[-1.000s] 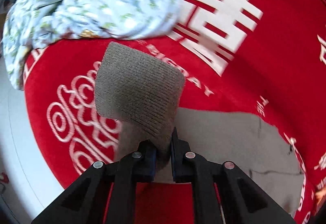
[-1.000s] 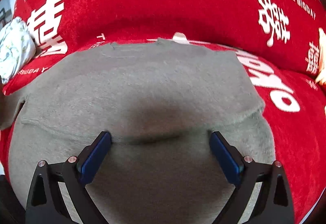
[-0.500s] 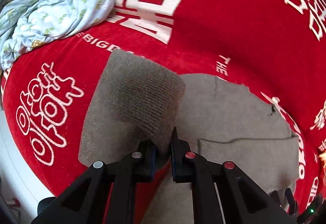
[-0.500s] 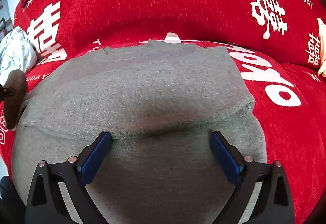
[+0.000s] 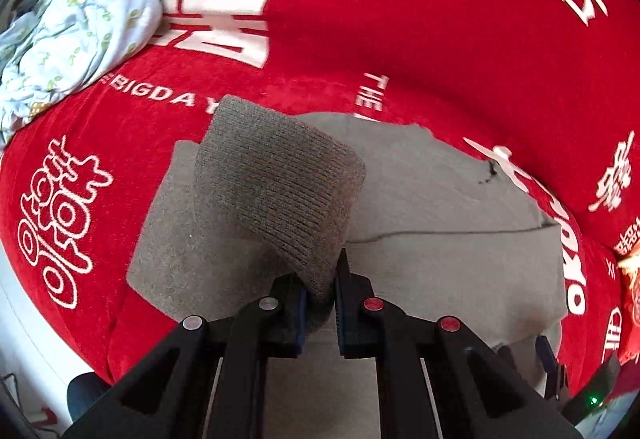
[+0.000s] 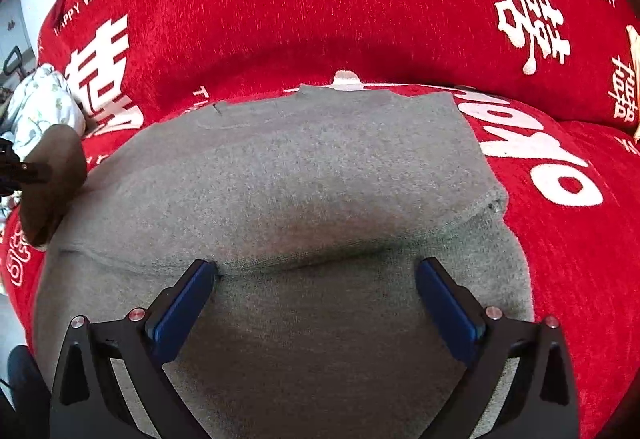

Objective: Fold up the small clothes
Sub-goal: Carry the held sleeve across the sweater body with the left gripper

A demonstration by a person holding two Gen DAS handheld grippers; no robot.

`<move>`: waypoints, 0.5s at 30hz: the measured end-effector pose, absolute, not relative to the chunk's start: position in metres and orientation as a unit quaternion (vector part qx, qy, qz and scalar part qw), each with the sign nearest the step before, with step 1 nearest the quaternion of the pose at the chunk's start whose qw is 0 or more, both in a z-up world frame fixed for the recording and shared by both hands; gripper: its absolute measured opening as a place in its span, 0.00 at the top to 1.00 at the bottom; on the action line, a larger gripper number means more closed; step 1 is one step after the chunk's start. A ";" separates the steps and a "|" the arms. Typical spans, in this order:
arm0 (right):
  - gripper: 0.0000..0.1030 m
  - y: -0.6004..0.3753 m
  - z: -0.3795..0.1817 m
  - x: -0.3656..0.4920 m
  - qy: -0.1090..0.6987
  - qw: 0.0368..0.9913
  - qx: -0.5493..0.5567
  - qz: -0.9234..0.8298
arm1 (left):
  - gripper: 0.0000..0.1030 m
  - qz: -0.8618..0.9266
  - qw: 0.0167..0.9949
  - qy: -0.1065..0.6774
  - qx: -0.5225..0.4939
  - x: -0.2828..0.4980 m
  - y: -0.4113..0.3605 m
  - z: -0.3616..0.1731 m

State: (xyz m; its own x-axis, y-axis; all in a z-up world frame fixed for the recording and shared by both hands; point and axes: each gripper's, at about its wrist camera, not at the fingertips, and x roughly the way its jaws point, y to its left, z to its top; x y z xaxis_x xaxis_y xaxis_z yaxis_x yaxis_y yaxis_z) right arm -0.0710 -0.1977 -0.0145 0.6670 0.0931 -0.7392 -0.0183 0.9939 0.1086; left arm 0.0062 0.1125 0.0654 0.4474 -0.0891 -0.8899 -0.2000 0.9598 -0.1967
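A grey knit sweater (image 6: 312,175) lies flat on a red sofa cover, its right side folded inward. My left gripper (image 5: 320,295) is shut on the sweater's ribbed sleeve cuff (image 5: 280,175), which stands lifted above the sweater's body (image 5: 440,207). In the right wrist view the lifted cuff (image 6: 52,179) shows at the far left with the left gripper behind it. My right gripper (image 6: 316,279) stands wide open, its blue fingertips (image 6: 188,299) resting low over the sweater's lower body, with nothing gripped.
The red sofa cover (image 5: 400,19) carries white lettering and rises into a backrest behind the sweater. A crumpled light-blue floral cloth (image 5: 72,27) lies at the sofa's left end, also seen as floral cloth (image 6: 36,111). An orange-red object (image 5: 630,291) sits at the right edge.
My left gripper has carried the sleeve cuff to the right, from beside the floral cloth to over the sweater's body. The right gripper has stayed open in place.
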 end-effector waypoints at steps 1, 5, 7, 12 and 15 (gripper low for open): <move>0.01 -0.199 -0.014 -0.071 0.407 0.912 0.051 0.034 | 0.88 0.028 0.840 0.525 -0.135 0.006 0.106 0.067; 0.01 -0.201 -0.011 -0.070 0.415 0.908 0.048 0.031 | 0.88 0.010 0.843 0.527 -0.111 0.002 0.071 0.069; 0.01 -0.205 -0.010 -0.071 0.417 0.908 0.038 0.023 | 0.88 0.006 0.843 0.529 -0.097 0.000 0.057 0.068; 0.01 -0.230 -0.006 -0.075 0.414 0.909 0.052 -0.007 | 0.88 -0.014 0.838 0.537 -0.092 -0.005 0.028 0.067; 0.01 -0.249 -0.006 -0.076 0.411 0.909 0.074 -0.012 | 0.88 -0.021 0.843 0.533 -0.071 -0.008 0.008 0.067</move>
